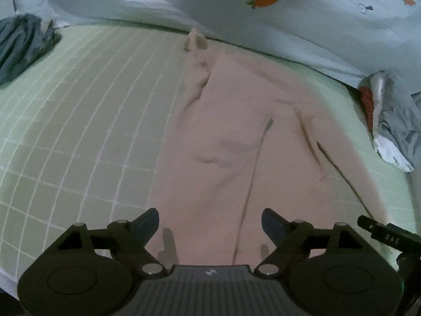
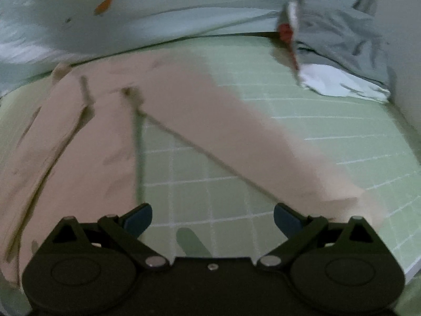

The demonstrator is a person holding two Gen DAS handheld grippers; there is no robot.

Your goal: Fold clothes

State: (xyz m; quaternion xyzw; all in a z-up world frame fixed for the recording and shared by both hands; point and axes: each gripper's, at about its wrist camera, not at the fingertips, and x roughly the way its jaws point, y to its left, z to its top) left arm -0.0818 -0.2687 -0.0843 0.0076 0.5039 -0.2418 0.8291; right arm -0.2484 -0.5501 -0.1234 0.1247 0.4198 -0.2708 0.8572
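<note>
Both claws hang spread, nothing between the fingers. Left claw (image 1: 210, 226) is over the near end of the pink trousers (image 1: 250, 131); right claw (image 2: 213, 218) is over bare green checked bed sheet (image 2: 329, 121), in the wedge-shaped gap between the two legs.

Where the garment is: laid out flat on the bed, long axis running away from both claws toward the far side, where the pale blue carrot-print duvet (image 1: 263, 26) is bunched. In the left view the far end reaches right up to the duvet edge w/ a small rumpled bit there. In the right view the legs fan out in a V that meets at the far end, so the open ends are near the claws and the joined part is far. Right leg (image 2: 250, 131) slants off toward the right; left leg (image 2: 79, 144) lies toward the left.

Key relation, as I judge it: each claw sits nearest its own side's leg end, left already above cloth, right just beside cloth w/ an edge on either side. Legs apart vs. together is what matters; right now apart, not stacked.

Other stuff: dark grey garment (image 1: 23, 47) far left, grey-and-white crumpled garment (image 2: 342, 60) far right, both well apart from the trousers. Views are blurred, so seams and drawstrings can't be told for sure.
</note>
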